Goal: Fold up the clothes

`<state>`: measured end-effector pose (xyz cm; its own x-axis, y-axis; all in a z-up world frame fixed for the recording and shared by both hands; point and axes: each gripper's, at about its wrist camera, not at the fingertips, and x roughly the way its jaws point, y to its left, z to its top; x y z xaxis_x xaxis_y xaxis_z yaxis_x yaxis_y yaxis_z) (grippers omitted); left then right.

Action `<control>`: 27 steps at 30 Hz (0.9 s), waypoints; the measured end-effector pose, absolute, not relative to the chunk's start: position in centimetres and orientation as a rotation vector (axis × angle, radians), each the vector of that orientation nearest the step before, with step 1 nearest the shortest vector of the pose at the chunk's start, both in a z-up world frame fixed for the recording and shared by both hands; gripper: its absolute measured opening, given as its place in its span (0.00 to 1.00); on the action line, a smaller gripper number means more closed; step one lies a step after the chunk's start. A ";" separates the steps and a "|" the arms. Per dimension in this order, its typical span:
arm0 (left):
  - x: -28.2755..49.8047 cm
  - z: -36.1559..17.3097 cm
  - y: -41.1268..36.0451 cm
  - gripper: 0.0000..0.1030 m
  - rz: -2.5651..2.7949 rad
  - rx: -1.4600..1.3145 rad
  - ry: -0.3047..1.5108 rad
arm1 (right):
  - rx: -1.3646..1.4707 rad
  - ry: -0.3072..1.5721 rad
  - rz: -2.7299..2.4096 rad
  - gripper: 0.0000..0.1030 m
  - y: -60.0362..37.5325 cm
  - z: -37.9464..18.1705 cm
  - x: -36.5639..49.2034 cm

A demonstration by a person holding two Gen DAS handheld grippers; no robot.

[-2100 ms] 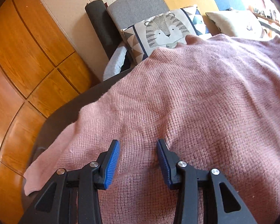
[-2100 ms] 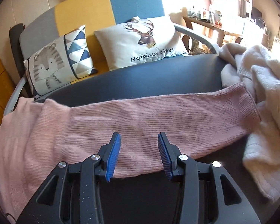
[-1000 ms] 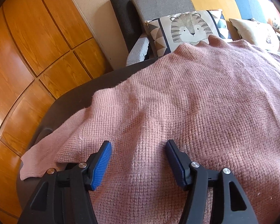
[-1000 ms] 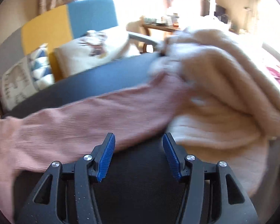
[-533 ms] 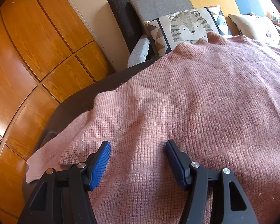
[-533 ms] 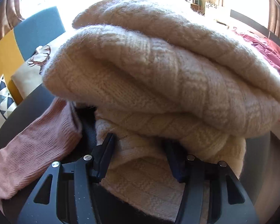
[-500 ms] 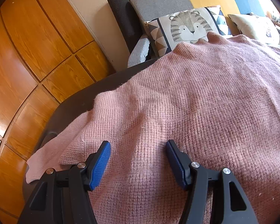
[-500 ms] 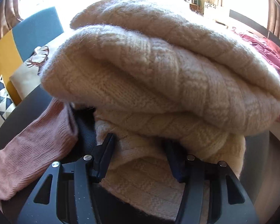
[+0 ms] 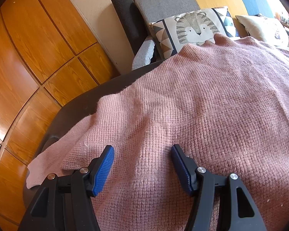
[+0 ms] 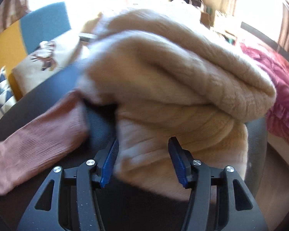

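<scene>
A pink knitted sweater [image 9: 202,104] lies spread flat on the dark table [image 9: 71,107]. My left gripper [image 9: 142,165] is open just above the sweater's body near its lower left part. One pink sleeve [image 10: 38,138] stretches across the table in the right wrist view. My right gripper [image 10: 142,161] is open with its jaws either side of the lower edge of a piled cream knitted sweater [image 10: 173,88]. The view is blurred.
A sofa with a tiger cushion [image 9: 194,28] and a deer cushion [image 10: 46,57] stands behind the table [image 10: 98,127]. Wooden cabinet doors [image 9: 28,57] are at the left. A red-pink garment [image 10: 275,88] lies at the right.
My right gripper has swung right from the pink sleeve to the cream sweater pile and now backs off slightly. My left gripper opened wider and hardly moved.
</scene>
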<state>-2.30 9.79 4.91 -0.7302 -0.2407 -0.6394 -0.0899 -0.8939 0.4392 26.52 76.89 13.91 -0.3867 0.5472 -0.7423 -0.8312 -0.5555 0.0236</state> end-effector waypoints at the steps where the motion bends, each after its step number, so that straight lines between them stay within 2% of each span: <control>1: -2.3 4.9 9.9 0.61 -2.758 1.115 -0.701 | -0.895 0.485 2.063 0.55 75.3 14.0 25.3; 8: -2.4 5.1 9.7 0.61 -2.771 1.132 -0.697 | -1.085 0.386 2.328 0.55 64.7 12.5 14.5; 12: -2.6 5.2 8.9 0.62 -2.801 1.166 -0.623 | -1.204 0.301 2.432 0.55 59.8 11.3 9.1; 13: -2.7 5.2 8.7 0.62 -2.808 1.175 -0.601 | -1.243 0.257 2.399 0.56 59.9 10.5 8.7; 16: -2.9 5.2 8.2 0.63 -2.826 1.196 -0.544 | -1.201 0.311 2.285 0.76 62.4 9.7 9.5; 17: -3.0 5.2 8.1 0.65 -2.829 1.200 -0.528 | -1.186 0.362 2.258 0.79 63.6 9.4 9.8; 24: -3.3 5.1 7.6 0.67 -2.841 1.221 -0.482 | -1.206 0.393 2.246 0.79 65.0 10.0 10.5; 27: -3.5 5.3 7.1 0.67 -2.860 1.262 -0.438 | -1.124 0.475 2.350 0.79 61.9 12.5 12.2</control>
